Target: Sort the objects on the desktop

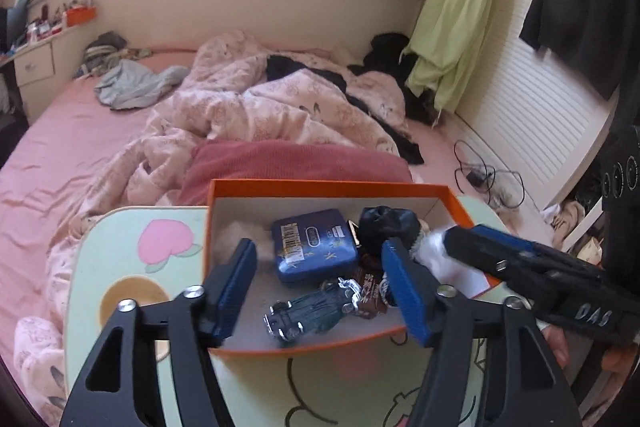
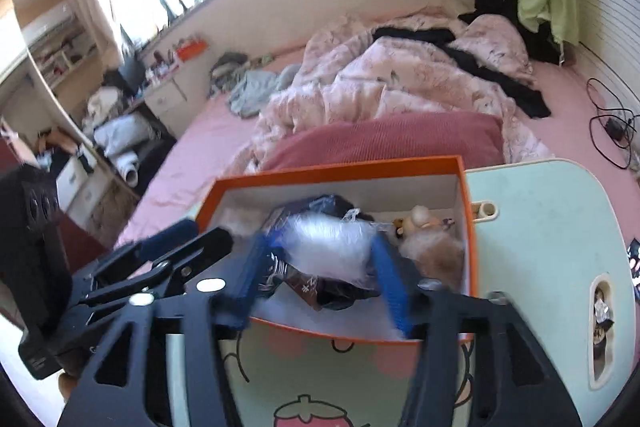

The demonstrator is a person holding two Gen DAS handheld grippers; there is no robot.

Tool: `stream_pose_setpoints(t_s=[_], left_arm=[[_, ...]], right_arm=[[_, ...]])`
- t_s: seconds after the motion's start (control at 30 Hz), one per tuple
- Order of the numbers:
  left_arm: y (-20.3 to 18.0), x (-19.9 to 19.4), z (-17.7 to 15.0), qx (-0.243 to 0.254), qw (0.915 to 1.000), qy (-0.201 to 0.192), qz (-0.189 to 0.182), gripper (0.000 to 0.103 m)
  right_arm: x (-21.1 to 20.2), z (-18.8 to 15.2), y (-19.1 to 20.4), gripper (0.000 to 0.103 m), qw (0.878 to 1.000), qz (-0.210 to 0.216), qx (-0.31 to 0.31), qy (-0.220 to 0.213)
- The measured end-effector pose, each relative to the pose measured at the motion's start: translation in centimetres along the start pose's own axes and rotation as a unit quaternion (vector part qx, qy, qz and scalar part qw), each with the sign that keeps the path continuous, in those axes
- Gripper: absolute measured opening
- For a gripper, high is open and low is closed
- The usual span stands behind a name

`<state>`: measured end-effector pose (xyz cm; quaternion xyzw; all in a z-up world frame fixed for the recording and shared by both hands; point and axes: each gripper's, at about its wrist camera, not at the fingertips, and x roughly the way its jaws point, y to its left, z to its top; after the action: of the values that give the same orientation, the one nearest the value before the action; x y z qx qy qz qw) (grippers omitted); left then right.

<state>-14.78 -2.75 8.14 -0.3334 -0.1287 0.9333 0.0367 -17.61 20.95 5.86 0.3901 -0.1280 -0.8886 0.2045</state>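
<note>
1. While both sets of tongs hover above the orange cardboard box on the pale green cartoon-printed desk: left tongs open, empty; right tongs open.
2. Soft white plastic bag loose between right tongs, over box.
3. Dark green toy car in box, long axis across the gap of the nearer left tongs.

White letters "DAS" stand on the right gripper's black body.
</note>
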Motion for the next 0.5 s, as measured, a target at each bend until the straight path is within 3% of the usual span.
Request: stream_pose_setpoints(t_s=[0.2,0.33,0.5], left_arm=[[-0.1,-3.0,-1.4,-0.001,0.9998,-0.019,0.01,0.092],[-0.7,-4.5,-3.1,0.003,0.9999,-0.013,0.004,0.097],[-1.3,-4.9,-6.8,0.013,0.9993,0.025,0.022,0.1]], right_arm=[[-2.6,-0.5,0.7,0.072,0.999,-0.011,-0.016,-0.032],[-3.9,-2.1,1.3,0.072,0.999,-0.013,-0.023,-0.034],[-4.6,-5.8,2.0,0.072,0.997,-0.06,-0.056,-0.006]])
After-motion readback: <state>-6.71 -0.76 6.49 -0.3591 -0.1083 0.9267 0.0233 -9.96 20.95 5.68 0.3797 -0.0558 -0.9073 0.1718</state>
